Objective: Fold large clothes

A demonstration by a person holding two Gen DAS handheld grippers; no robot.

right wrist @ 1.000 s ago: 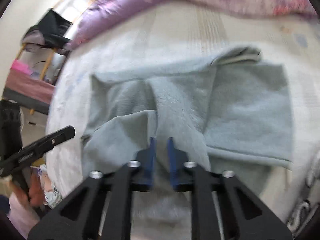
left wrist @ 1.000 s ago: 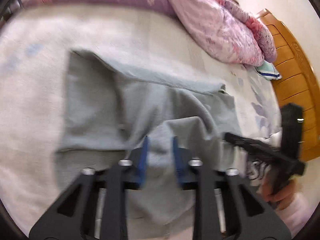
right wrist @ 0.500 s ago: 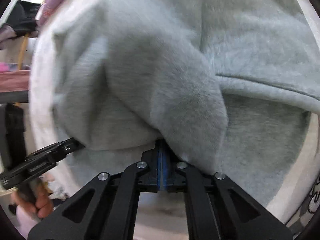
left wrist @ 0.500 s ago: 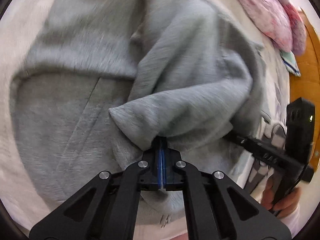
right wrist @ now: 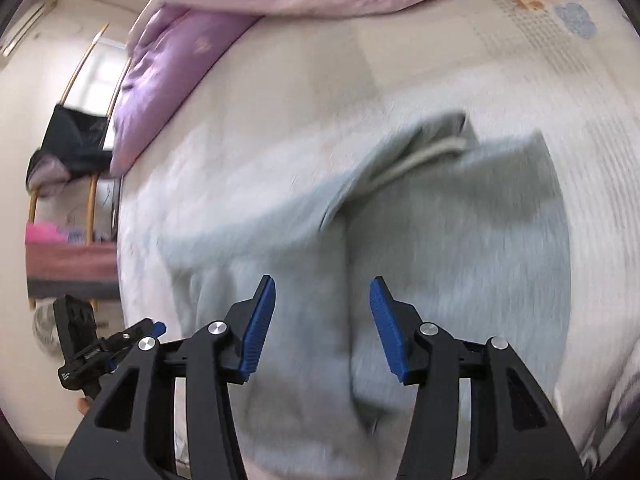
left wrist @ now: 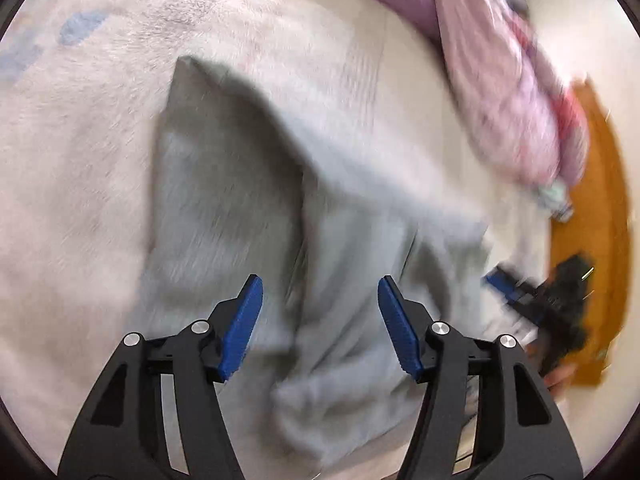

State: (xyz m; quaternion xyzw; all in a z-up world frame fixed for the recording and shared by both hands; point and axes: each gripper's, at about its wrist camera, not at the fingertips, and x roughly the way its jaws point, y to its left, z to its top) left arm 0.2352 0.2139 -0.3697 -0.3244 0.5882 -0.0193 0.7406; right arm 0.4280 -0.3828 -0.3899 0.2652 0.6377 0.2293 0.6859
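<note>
A light grey sweatshirt point(left wrist: 248, 208) lies folded in overlapping layers on the cream bed; it also shows in the right wrist view point(right wrist: 460, 232), with a pale collar edge at its far side. My left gripper point(left wrist: 320, 320) is open and empty above the garment's near part. My right gripper point(right wrist: 322, 320) is open and empty above a fold line in the cloth. Each gripper shows in the other's view: the right one point(left wrist: 536, 300) at the right edge, the left one point(right wrist: 104, 348) at the lower left. The frames are blurred.
A pink floral quilt point(left wrist: 508, 92) and a purple pillow point(right wrist: 168, 68) lie at the far side of the bed. A wooden headboard point(left wrist: 592, 216) stands at the right. A chair with dark clothes point(right wrist: 68, 152) stands beyond the bed's left edge.
Both grippers were shut on the sweatshirt's near edge half a second ago; now both are open, have let the cloth go and have drawn back from it.
</note>
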